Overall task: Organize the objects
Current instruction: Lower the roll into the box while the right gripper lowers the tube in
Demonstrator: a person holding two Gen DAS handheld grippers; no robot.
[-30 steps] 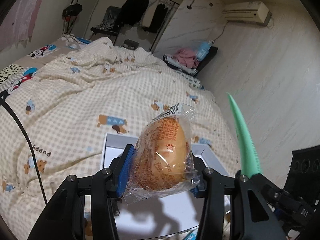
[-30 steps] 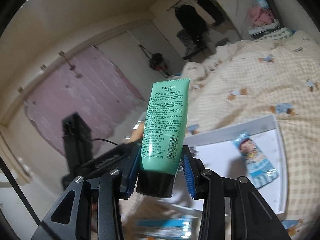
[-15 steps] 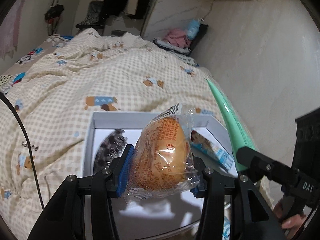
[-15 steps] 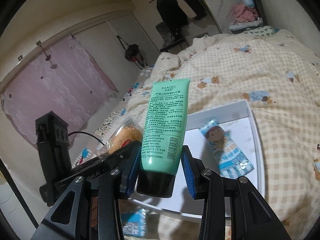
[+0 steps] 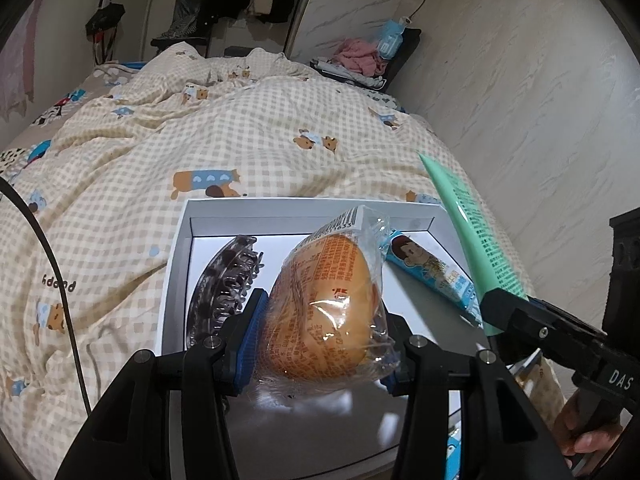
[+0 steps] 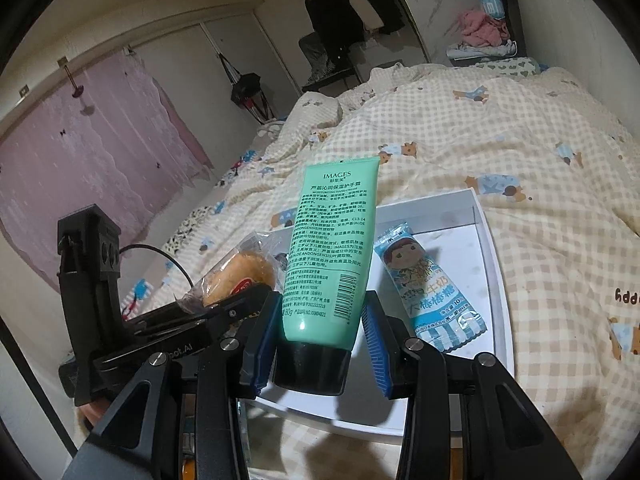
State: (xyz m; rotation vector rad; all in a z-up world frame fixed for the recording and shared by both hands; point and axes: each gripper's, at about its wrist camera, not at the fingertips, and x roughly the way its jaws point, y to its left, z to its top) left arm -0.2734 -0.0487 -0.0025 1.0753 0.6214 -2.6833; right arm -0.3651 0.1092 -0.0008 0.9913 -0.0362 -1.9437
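The left gripper (image 5: 320,344) is clamped on a wrapped bun (image 5: 324,304), its blue pads pressing the crinkled wrapper from both sides, and holds it above the white tray (image 5: 176,264) that sits on the checked quilt (image 5: 248,140). The right gripper (image 6: 320,344) is clamped low on a green hand-cream tube (image 6: 332,256), just above its black cap, with the crimped end pointing away. Both loads appear to be on their way to the tray, where a dark hair claw (image 5: 224,288) and a blue candy packet (image 6: 428,292) already lie. Next, each should come down onto bare tray floor, probably between those two, though the open space is partly hidden, before the jaws part.
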